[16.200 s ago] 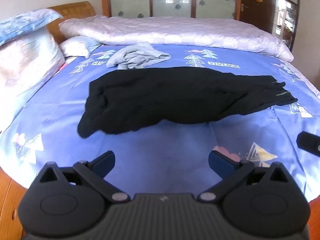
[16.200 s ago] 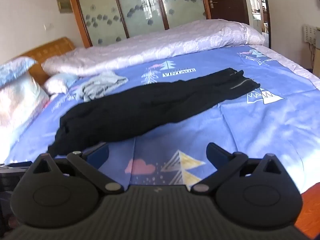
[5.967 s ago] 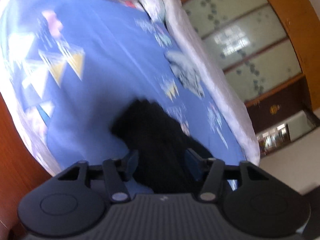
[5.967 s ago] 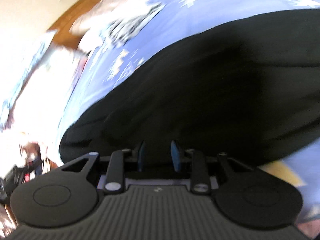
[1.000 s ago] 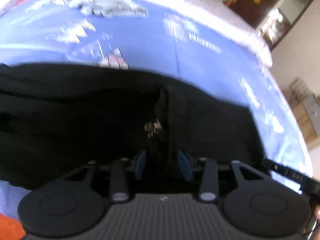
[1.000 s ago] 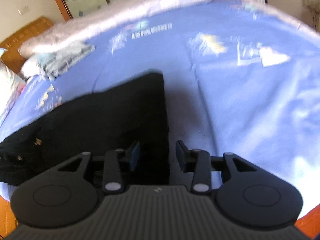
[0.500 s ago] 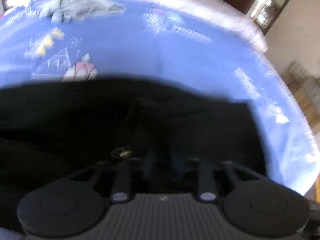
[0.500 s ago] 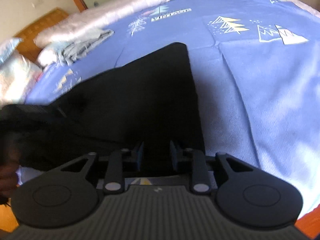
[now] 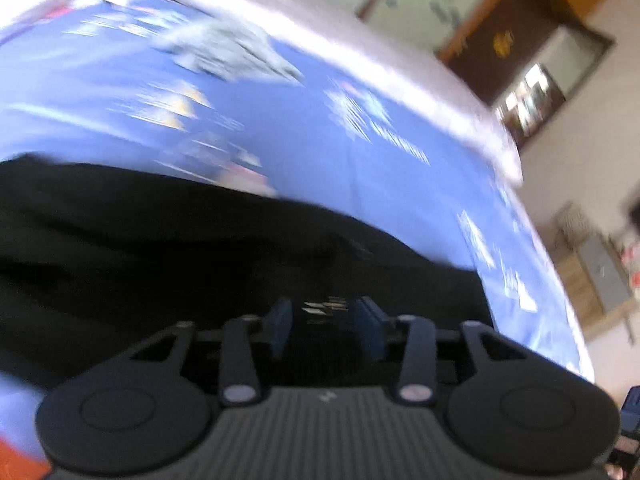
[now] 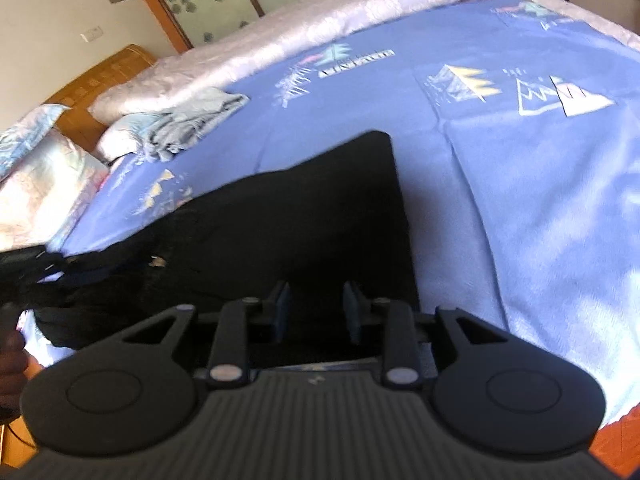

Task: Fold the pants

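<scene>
Black pants (image 10: pixel 312 208) lie folded over on the blue patterned bedsheet (image 10: pixel 520 184); they also fill the lower half of the blurred left wrist view (image 9: pixel 200 248). My left gripper (image 9: pixel 325 322) is closed down on a bunch of the black cloth near a small metal fastener. My right gripper (image 10: pixel 315 312) is narrowed on the near right edge of the pants, cloth between its pads. The left gripper shows dimly at the far left of the right wrist view (image 10: pixel 24 264).
A crumpled grey-blue garment (image 10: pixel 188 120) lies at the back left of the bed, next to pillows (image 10: pixel 44 172) and a wooden headboard (image 10: pixel 100 76). A pale quilt (image 10: pixel 320 28) runs along the far side. The orange bed frame (image 10: pixel 624 428) edges the near side.
The left wrist view has swung and tilted with motion blur, and its jaws look a little wider apart on the cloth. The right gripper stays on the pants edge, barely moved.
</scene>
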Available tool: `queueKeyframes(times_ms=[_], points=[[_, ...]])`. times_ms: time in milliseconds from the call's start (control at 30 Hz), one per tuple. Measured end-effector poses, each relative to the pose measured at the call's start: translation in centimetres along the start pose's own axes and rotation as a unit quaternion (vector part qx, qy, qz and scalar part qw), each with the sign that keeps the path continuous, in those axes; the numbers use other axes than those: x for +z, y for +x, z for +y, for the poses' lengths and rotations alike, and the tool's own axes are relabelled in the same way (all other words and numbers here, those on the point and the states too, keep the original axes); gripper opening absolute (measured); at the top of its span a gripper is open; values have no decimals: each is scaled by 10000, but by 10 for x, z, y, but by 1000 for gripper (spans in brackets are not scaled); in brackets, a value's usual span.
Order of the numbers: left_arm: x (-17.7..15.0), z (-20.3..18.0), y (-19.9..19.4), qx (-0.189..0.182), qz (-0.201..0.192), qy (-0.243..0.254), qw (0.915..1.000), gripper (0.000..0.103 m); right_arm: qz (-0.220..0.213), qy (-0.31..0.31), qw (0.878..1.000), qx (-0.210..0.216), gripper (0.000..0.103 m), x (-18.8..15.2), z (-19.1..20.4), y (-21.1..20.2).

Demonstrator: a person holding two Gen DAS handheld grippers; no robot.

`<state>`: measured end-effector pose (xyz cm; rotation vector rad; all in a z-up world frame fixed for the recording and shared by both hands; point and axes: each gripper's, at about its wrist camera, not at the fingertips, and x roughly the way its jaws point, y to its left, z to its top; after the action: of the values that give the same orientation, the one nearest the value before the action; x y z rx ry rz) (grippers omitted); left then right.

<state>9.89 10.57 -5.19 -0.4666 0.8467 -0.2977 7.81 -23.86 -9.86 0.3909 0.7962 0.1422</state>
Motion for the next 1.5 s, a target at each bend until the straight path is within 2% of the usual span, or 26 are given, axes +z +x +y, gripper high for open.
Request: queueKeyframes(times_ms=[67, 133, 200, 267, 333, 433, 500, 567, 633, 767, 833, 900, 933, 1000, 1067, 1133, 1233, 1267, 1367, 1400, 1433, 1467, 1500], points=[[-2, 37, -33, 215, -248, -354, 9988, 60, 5, -67, 9999, 112, 33, 1, 9, 0], [-5, 78, -67, 537, -530, -872, 9933, 67, 46, -184, 9995, 251, 33, 2, 22, 5], [-6, 117, -89, 746, -766, -1416, 9841, 68, 50, -347, 9989, 297, 33, 1, 38, 11], [-8, 153, -106, 833, -960, -2018, 9711, 67, 21, -419, 9988, 271, 33, 2, 48, 17], [-8, 174, -113, 666, -1063, -2397, 9627, 63, -21, -342, 9992, 191, 33, 4, 51, 21], [-3, 179, -114, 403, -1185, -2399, 9627, 60, -272, -78, 9996, -82, 35, 8, 40, 16], [1, 172, -109, 352, -1206, -2253, 9662, 60, -477, 142, 9981, -368, 49, 8, 27, 11], [7, 162, -97, 101, -1129, -2173, 9695, 60, -625, 403, 9945, -736, 57, 5, 7, 5], [9, 148, -91, -182, -1011, -2142, 9714, 59, -591, 762, 9911, -916, 58, 2, -14, 6], [20, 104, -65, -604, -686, -1657, 9819, 60, -122, 1534, 9861, -629, 59, -7, -47, 26], [26, 74, -50, -767, -465, -1322, 9872, 60, 154, 1606, 9860, -417, 47, -10, -49, 41], [31, 37, -36, -898, -217, -946, 9912, 60, 143, 1253, 9900, -637, 25, -9, -35, 46], [33, 20, -26, -942, -95, -769, 9925, 60, 103, 1097, 9917, -659, 19, -7, -27, 44], [38, -24, -4, -993, 180, -311, 9944, 64, -102, 641, 9961, -597, 16, -2, -6, 36], [40, -69, 21, -1025, 466, 151, 9935, 77, -303, 112, 9980, -536, 16, -2, 14, 28], [37, -109, 46, -992, 811, 556, 9902, 84, -405, -227, 9978, -477, 16, -4, 28, 25], [29, -171, 88, -870, 1487, 1258, 9770, 85, -503, -749, 9941, -596, 16, -10, 45, 31], [23, -191, 101, -712, 1654, 1588, 9708, 87, -511, -850, 9931, -625, 16, -12, 49, 34], [0, -230, 132, -7, 1831, 2504, 9507, 87, -565, -987, 9919, -559, 16, -17, 53, 33], [-7, -237, 142, 163, 1917, 2664, 9445, 84, -584, -1025, 9916, -533, 16, -16, 52, 31], [-13, -240, 151, 255, 2027, 2747, 9396, 71, -598, -1066, 9912, -513, 16, -16, 52, 29], [-18, -240, 159, 297, 2142, 2762, 9365, 41, -613, -1104, 9908, -488, 16, -16, 52, 29], [-20, -235, 162, 222, 2273, 2689, 9357, 22, -618, -1117, 9907, -469, 16, -16, 52, 29]])
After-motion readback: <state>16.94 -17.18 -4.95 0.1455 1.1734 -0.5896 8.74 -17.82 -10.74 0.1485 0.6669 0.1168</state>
